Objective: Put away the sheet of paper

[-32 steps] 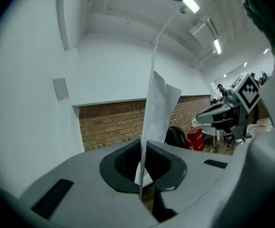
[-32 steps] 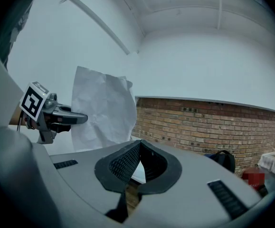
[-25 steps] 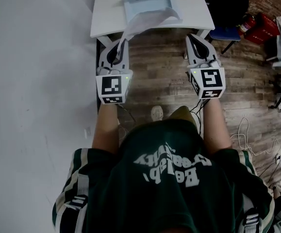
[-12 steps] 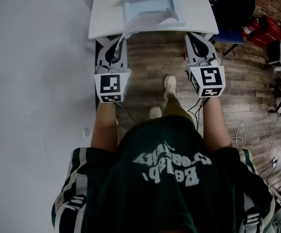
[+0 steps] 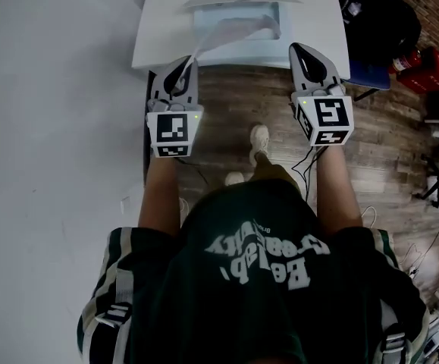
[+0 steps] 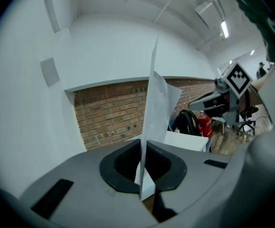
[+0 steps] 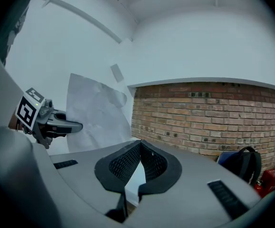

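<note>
A white sheet of paper (image 5: 230, 32) is pinched by its near corner in my left gripper (image 5: 191, 61), which is shut on it. The sheet arches forward over a light blue tray (image 5: 238, 0) on the white table (image 5: 158, 29). In the left gripper view the paper (image 6: 158, 103) stands edge-on between the jaws of that gripper (image 6: 142, 144). My right gripper (image 5: 296, 48) is level with the left one at the table's front edge, shut with nothing in it. The right gripper view shows its closed jaws (image 7: 139, 144), with the paper (image 7: 97, 113) and the left gripper (image 7: 78, 126) off to the left.
A white wall (image 5: 52, 127) runs along the left. A black bag on a blue chair (image 5: 382, 21) and a red object (image 5: 424, 67) stand right of the table. Cables (image 5: 431, 241) lie on the wooden floor. A brick wall (image 7: 213, 113) lies beyond the table.
Both grippers have moved forward to the table's front edge. The paper, still held by the left gripper, now reaches further over the tray. The person has stepped forward.
</note>
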The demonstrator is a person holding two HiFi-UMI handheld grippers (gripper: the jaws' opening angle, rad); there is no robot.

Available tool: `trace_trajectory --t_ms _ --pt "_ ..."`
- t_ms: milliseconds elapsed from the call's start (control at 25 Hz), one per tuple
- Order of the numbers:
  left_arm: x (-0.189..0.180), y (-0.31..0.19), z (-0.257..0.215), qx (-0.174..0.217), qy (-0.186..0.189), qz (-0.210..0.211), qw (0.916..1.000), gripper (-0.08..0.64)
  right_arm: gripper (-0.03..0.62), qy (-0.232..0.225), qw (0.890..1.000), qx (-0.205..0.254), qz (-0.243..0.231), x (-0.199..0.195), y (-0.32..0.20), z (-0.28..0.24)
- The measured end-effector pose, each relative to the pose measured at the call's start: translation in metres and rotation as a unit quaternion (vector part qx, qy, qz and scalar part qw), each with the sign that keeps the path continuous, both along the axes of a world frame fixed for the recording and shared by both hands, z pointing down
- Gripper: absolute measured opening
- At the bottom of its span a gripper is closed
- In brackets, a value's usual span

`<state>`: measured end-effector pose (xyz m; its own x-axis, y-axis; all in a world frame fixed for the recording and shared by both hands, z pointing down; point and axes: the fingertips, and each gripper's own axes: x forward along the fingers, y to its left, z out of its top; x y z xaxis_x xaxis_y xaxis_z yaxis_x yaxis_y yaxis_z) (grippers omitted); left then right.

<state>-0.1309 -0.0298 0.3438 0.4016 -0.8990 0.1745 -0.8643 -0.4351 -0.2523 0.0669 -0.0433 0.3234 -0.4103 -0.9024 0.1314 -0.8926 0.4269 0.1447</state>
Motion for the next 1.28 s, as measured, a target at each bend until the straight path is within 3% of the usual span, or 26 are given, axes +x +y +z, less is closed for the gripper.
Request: trace_trajectory --t_ms 360,840,1280 --pt "0.026 -0.071 0.029 -0.029 -0.036 -0.021 0.9987 0.002 -0.006 0.007 0.999 -0.037 -0.019 0.022 -0.094 0.027" --pt "0.027 -0.117 0.046 -0.046 -0.062 -0.056 0.9954 0.002 -0.006 0.03 0.994 -0.106 -0.023 0.029 -0.166 0.094" --pt "0.026 -0.147 0.051 -0.046 -0.079 -0.059 0.9941 0.002 -0.008 0.048 0.996 -0.069 -0.019 0.032 -0.211 0.077"
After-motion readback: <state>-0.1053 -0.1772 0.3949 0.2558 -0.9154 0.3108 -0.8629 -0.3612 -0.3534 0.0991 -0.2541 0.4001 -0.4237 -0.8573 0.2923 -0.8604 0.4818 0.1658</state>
